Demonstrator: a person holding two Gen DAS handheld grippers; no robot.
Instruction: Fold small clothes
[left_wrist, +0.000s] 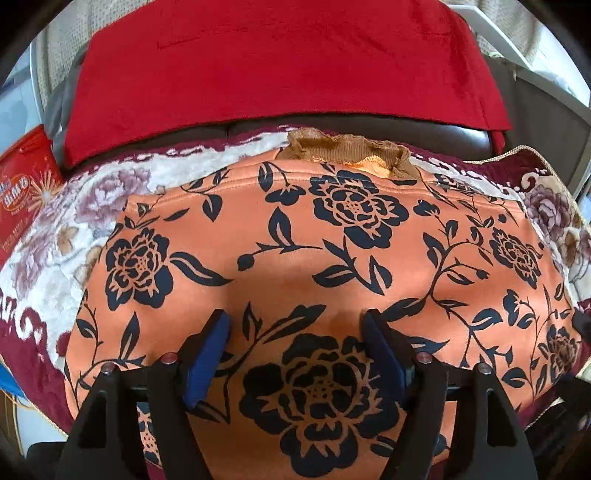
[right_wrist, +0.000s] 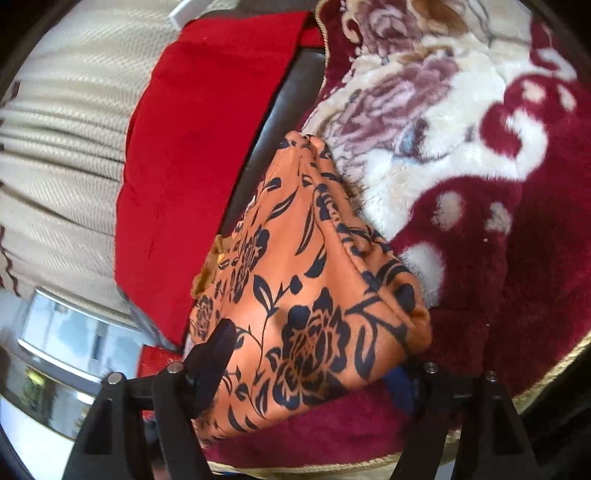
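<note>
Garment (left_wrist: 295, 236) is spread on plush blanket (left_wrist: 55, 229), collar toward red cushion (left_wrist: 273, 62) | left gripper (left_wrist: 295, 325) is held wide above garment, nothing gripped | right gripper (right_wrist: 314, 350) is spread astride a garment corner, grip cannot be told | risk: single layer is pinched, fold is skewed, blanket pile is caught.

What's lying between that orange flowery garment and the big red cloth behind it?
In the left wrist view, a strip of plush flowered blanket, then dark leather-like seat, separates the orange garment from the red cloth.
</note>
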